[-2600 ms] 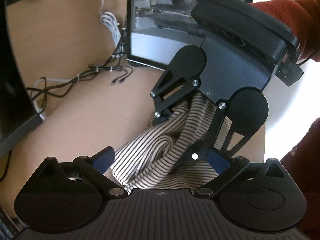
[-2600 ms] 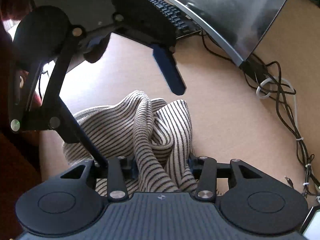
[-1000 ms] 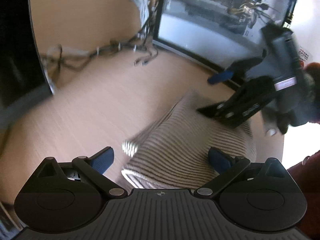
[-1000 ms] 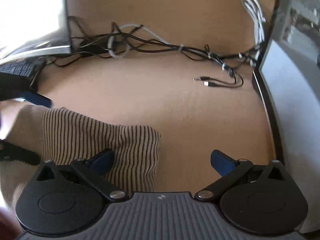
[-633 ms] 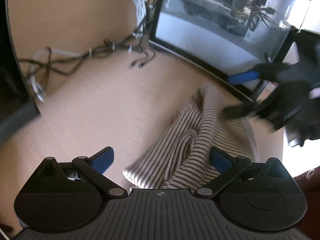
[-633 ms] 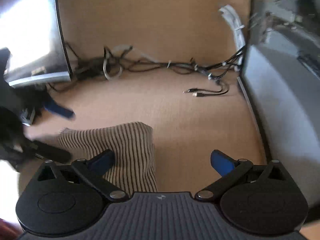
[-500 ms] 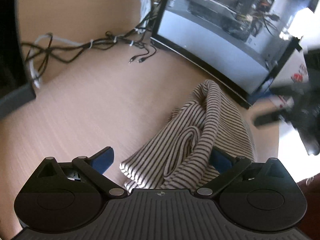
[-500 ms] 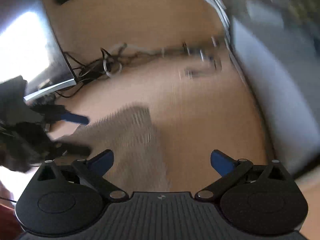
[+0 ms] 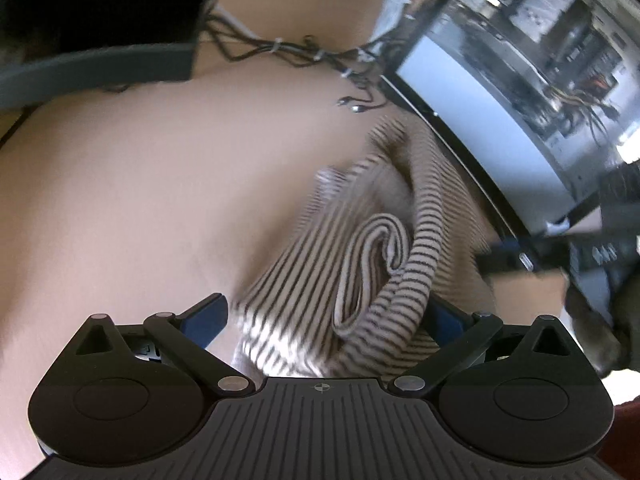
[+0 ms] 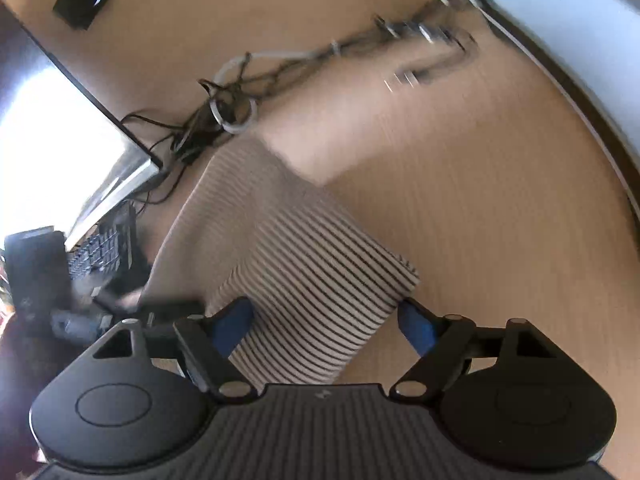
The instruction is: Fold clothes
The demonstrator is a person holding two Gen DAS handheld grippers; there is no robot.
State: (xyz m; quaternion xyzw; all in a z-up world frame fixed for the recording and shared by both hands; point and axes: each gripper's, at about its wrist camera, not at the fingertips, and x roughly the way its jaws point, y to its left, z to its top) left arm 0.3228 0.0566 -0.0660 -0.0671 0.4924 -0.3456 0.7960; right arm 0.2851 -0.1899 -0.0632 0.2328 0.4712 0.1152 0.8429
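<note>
This looks like a computer desk in an office or home workroom. A light wooden counter (image 10: 460, 208) carries a tangle of dark and white cables (image 10: 240, 108) toward its far edge. At the counter's left edge stand a monitor (image 10: 60, 148) and a black keyboard (image 10: 104, 252). At the right edge stands an open computer case (image 9: 560, 52), its wiring and parts showing.

Left tongs (image 9: 324, 316): jaws wide apart, pitched down, striped cloth (image 9: 372, 264) bunched betw blue pads, no squeeze seen.
Right tongs (image 10: 326, 326): jaws just been closing, cloth betw them, pads beside its edges.
</note>
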